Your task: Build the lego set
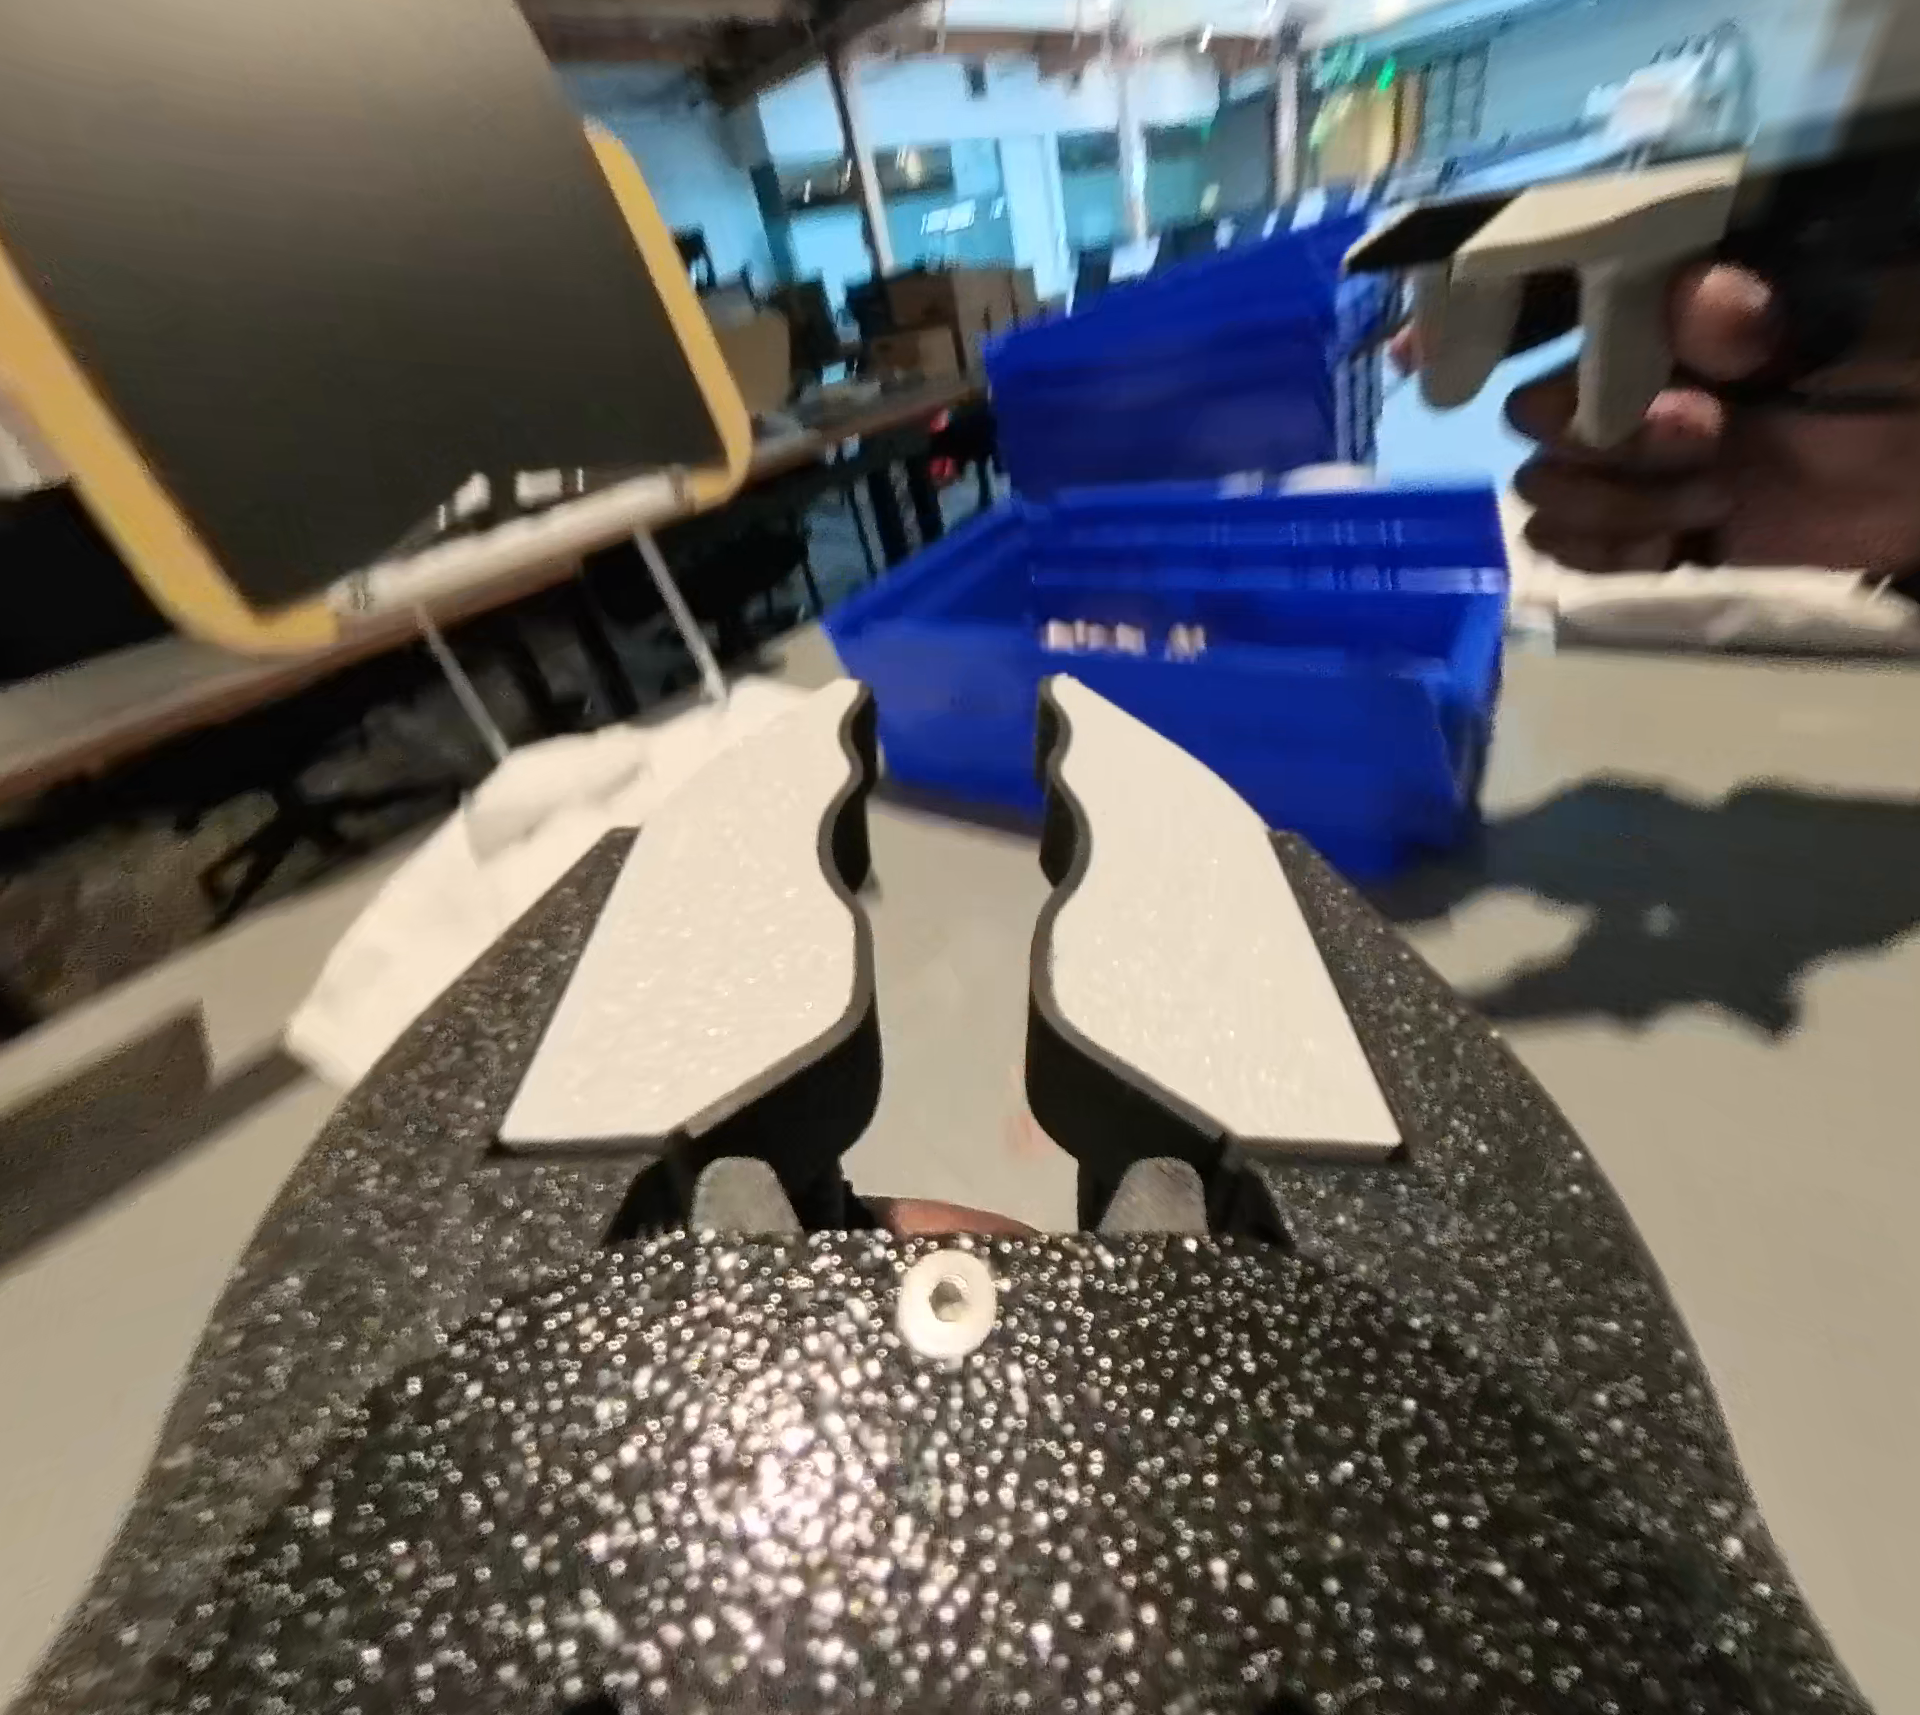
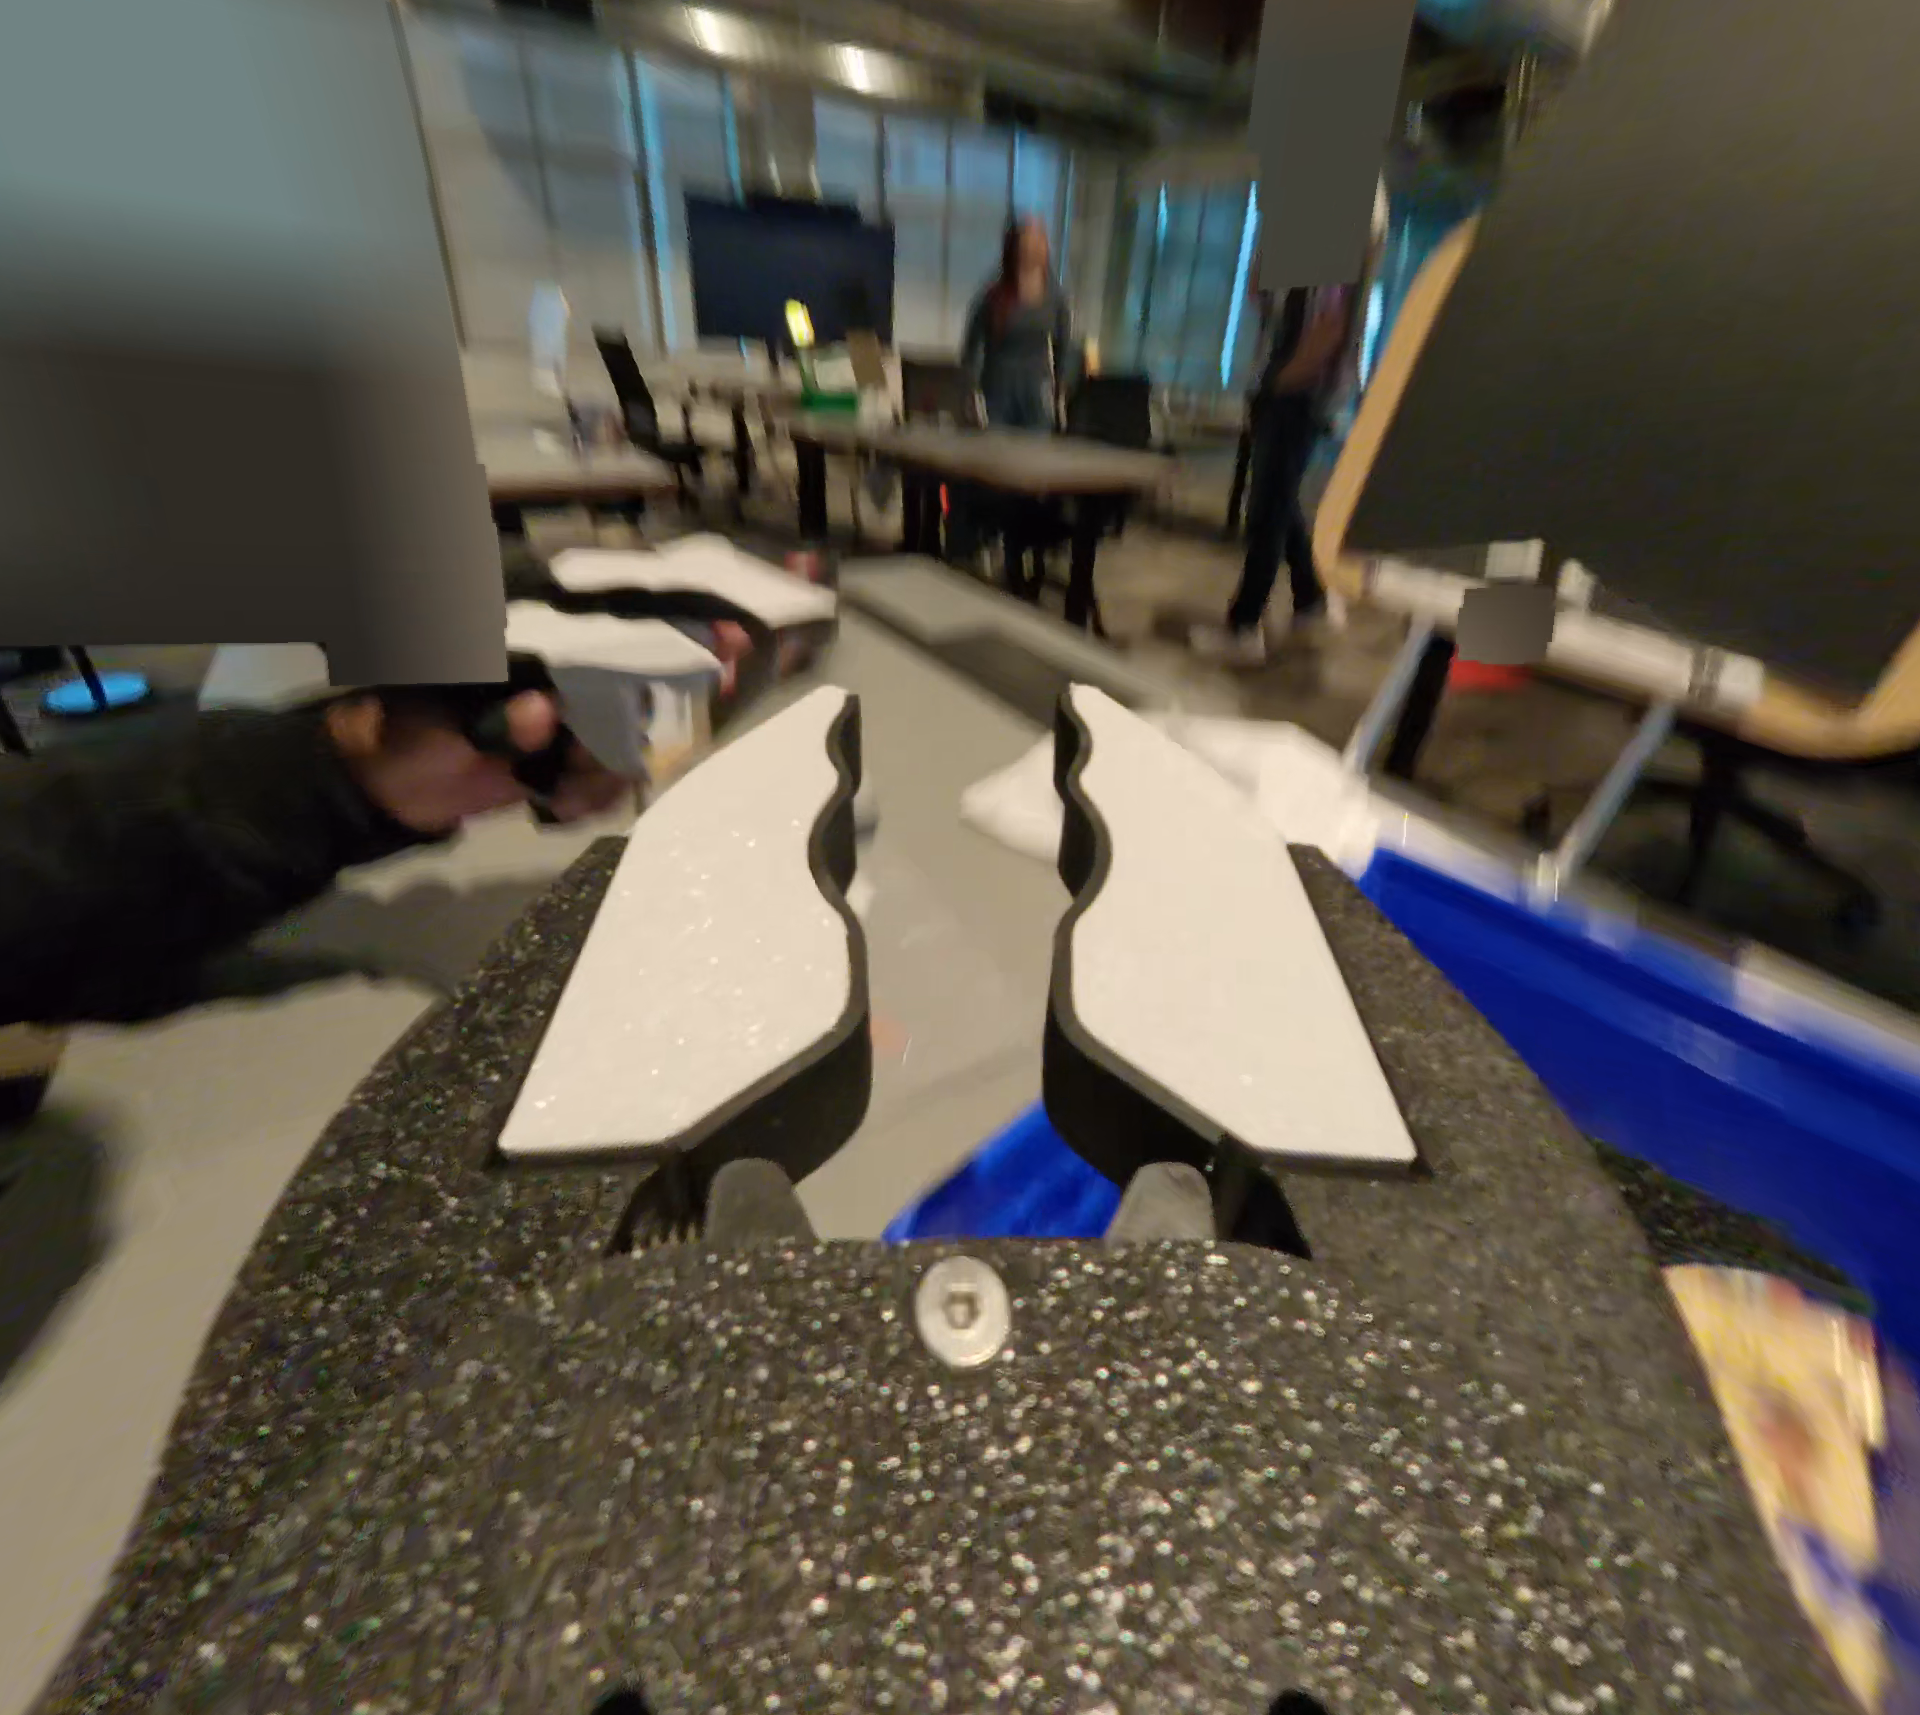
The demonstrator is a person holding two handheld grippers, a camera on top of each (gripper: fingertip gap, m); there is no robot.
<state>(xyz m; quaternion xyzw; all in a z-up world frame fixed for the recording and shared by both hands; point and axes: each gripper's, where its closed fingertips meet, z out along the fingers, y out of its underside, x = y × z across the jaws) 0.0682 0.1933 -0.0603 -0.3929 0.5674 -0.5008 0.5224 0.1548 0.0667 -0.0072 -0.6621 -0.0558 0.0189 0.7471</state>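
Observation:
My left gripper (image 1: 956, 715) is open and empty, held above the grey table (image 1: 1662, 730) and pointing at a blue bin (image 1: 1195, 730). My right gripper (image 2: 956, 725) is open and empty, held above the table (image 2: 260, 1146), with the blue bin's rim (image 2: 1621, 969) under its right side. A colourful printed booklet or box (image 2: 1787, 1426) shows at the lower right of the right wrist view. The other gripper, in a hand, shows in each view: upper right in the left wrist view (image 1: 1538, 283), left in the right wrist view (image 2: 613, 637). No loose bricks are visible. Both views are blurred.
White plastic bags lie on the table (image 1: 499, 855) (image 2: 1174, 782) (image 1: 1714, 605). More blue bins (image 1: 1195, 377) stand behind the near one. A tablet on a stand (image 1: 312, 211) (image 2: 1662, 315) rises at the table edge. Two people (image 2: 1023, 346) stand among desks far back. Across from one pair of fingers to the other is roughly 15 cm.

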